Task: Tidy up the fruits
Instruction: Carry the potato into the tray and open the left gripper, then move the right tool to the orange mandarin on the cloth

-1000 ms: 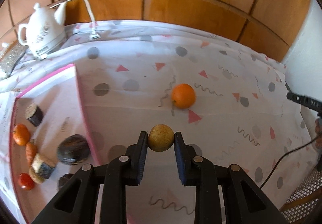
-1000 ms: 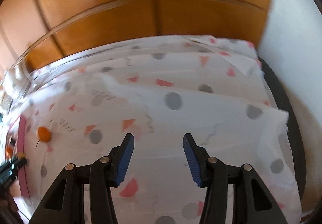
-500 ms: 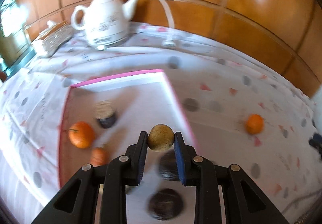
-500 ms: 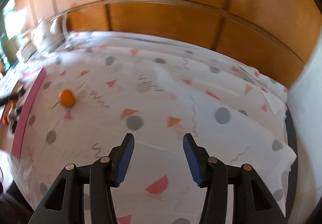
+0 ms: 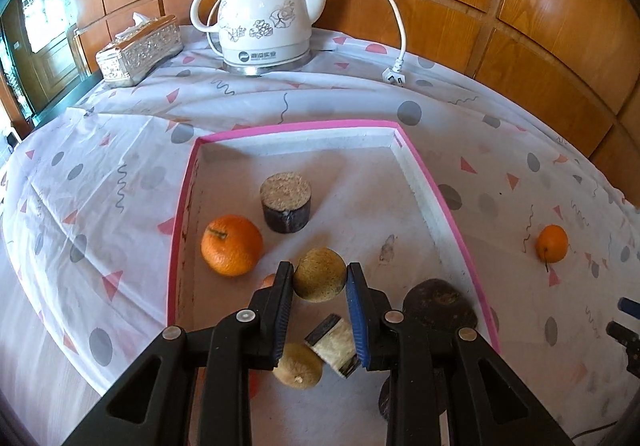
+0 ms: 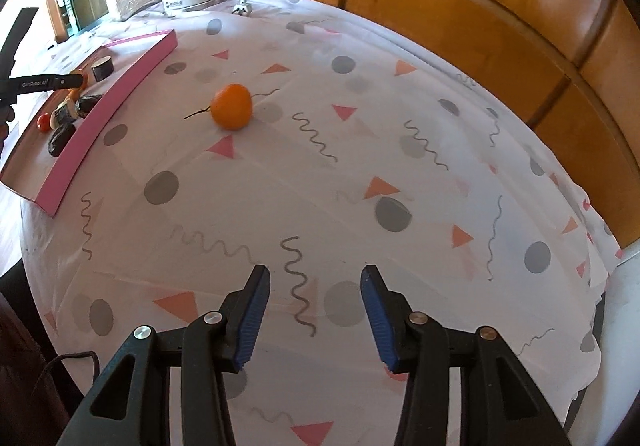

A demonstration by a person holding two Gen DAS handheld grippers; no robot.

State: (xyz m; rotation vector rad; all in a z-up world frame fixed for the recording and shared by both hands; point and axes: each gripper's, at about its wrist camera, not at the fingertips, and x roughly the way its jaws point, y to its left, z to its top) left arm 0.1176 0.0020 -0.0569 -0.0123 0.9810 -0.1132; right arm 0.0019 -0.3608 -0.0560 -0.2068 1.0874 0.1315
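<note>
Your left tool (image 5: 319, 280) pinches a brown fruit (image 5: 319, 274) right over the tray (image 5: 412, 181); your right tool (image 6: 314, 296), spread and empty, sits nearer the orange (image 6: 231, 105), ahead-left.

Patterned tablecloth (image 6: 360, 149); tray (image 5: 440, 201); orange (image 6: 231, 105); kettle (image 5: 264, 17)

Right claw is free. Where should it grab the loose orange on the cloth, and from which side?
Take the orange across its widest middle, coming down from above. It is round and sits alone on the tablecloth, clear of the pink tray, so nothing blocks either finger. Its thin stem points toward the tray, so probably keep the pads off that line. The right claw is open and empty.
</note>
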